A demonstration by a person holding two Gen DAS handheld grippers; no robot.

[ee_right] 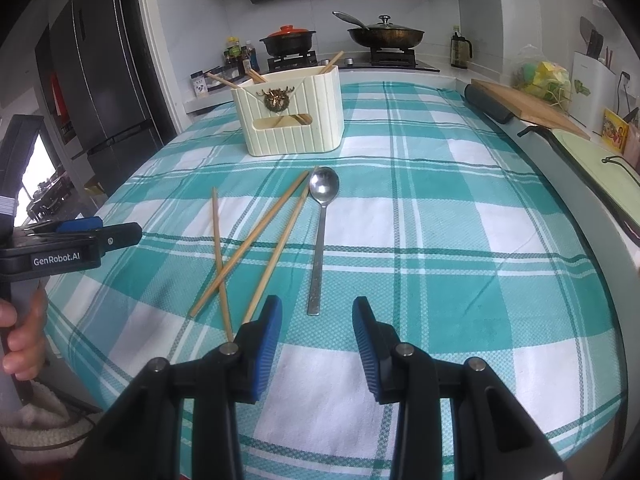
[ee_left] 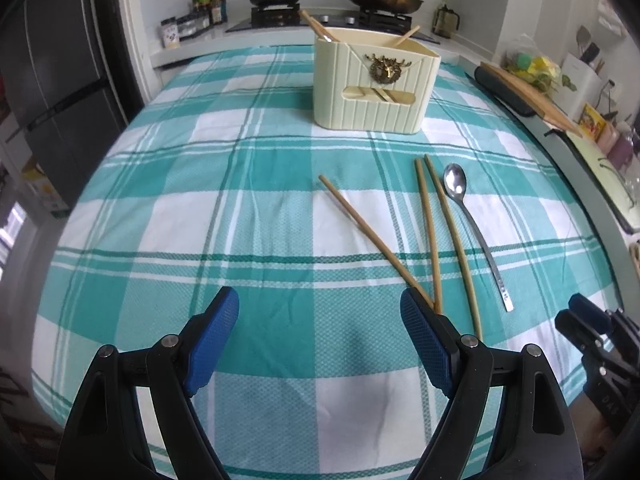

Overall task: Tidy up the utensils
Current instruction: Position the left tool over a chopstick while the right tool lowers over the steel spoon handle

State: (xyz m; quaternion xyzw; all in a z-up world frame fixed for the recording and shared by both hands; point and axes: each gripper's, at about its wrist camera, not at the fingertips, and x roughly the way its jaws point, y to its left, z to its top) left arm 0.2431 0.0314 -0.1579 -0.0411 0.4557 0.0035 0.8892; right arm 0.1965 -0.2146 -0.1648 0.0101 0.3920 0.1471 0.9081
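A cream utensil holder (ee_left: 374,80) (ee_right: 294,116) stands at the far side of the checked cloth with a few chopsticks inside. Three wooden chopsticks (ee_left: 430,232) (ee_right: 256,236) and a metal spoon (ee_left: 474,224) (ee_right: 320,232) lie loose on the cloth. My left gripper (ee_left: 320,340) is open and empty, just left of the chopsticks' near ends. My right gripper (ee_right: 316,344) is open and empty, its jaws just short of the spoon's handle end. It also shows at the right edge of the left wrist view (ee_left: 588,324).
The table carries a teal and white checked cloth (ee_left: 240,208) (ee_right: 460,240). A stove with a pot (ee_right: 288,42) and a pan (ee_right: 386,36) is behind. A wooden cutting board (ee_right: 528,108) lies at the right counter. A dark fridge (ee_right: 104,80) stands left.
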